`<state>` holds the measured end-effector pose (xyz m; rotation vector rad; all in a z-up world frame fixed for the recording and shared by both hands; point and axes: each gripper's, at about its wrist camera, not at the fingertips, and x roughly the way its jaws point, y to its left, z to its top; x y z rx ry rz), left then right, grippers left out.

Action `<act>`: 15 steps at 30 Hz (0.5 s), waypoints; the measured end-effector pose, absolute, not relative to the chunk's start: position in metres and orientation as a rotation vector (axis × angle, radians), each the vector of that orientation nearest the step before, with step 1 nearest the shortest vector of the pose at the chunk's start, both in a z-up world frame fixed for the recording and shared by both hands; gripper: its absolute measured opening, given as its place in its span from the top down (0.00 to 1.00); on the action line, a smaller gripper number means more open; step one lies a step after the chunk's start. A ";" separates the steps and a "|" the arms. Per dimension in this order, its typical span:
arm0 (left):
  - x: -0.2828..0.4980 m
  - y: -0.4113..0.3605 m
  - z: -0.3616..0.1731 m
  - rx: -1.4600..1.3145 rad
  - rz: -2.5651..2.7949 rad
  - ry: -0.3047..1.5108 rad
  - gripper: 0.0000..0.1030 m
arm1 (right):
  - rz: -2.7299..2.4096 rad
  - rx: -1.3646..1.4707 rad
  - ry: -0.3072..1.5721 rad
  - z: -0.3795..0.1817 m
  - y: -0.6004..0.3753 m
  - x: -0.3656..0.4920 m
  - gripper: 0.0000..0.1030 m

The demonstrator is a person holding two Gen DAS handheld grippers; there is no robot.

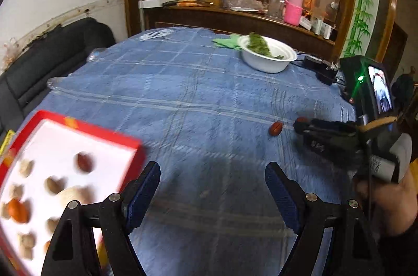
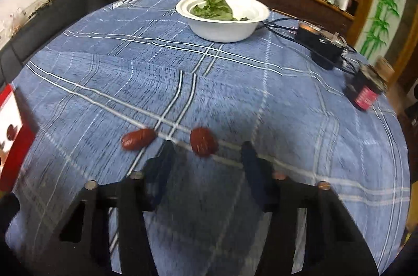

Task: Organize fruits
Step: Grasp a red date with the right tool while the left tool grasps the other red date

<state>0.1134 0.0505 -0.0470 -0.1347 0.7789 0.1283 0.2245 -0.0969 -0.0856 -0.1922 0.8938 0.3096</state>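
Two red dates lie on the blue checked tablecloth. In the right wrist view one date (image 2: 203, 144) sits just ahead of my right gripper (image 2: 209, 154), between its blurred fingertips, which stand apart and do not press it. The other date (image 2: 138, 139) lies to its left. From the left wrist view, the right gripper (image 1: 297, 125) reaches in from the right, its tip at one date (image 1: 301, 119), with the second date (image 1: 276, 128) beside it. My left gripper (image 1: 213, 179) is open and empty over bare cloth. A red-rimmed tray (image 1: 104, 129) at the left holds nuts, a date (image 1: 85, 162) and an orange fruit (image 1: 17, 209).
A white bowl (image 2: 222, 30) of green leaves stands at the far side. A black device (image 2: 321, 48) with cables and a dark jar (image 2: 365, 87) sit near the right edge. A dark sofa (image 1: 39, 67) lies past the left edge, a cluttered sideboard behind. A person's hand (image 1: 386, 205) holds the right gripper.
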 end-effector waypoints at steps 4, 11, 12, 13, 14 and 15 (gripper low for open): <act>0.155 0.023 -0.056 -0.115 0.073 0.789 0.21 | 0.314 -0.182 0.899 -0.085 -0.103 0.229 0.82; 0.218 -0.018 -0.080 -0.041 0.024 0.881 0.85 | 0.259 -0.094 0.898 -0.080 -0.160 0.205 0.82; 0.221 -0.022 -0.080 -0.032 0.002 0.893 0.82 | 0.257 -0.083 0.891 -0.077 -0.166 0.199 0.83; 0.220 -0.023 -0.080 -0.013 0.005 0.891 0.82 | 0.254 -0.074 0.882 -0.073 -0.172 0.192 0.83; 0.217 -0.024 -0.079 0.000 0.006 0.888 0.83 | 0.259 -0.064 0.873 -0.069 -0.176 0.183 0.83; 0.210 -0.025 -0.079 0.019 0.007 0.888 0.83 | 0.264 -0.059 0.867 -0.067 -0.178 0.179 0.83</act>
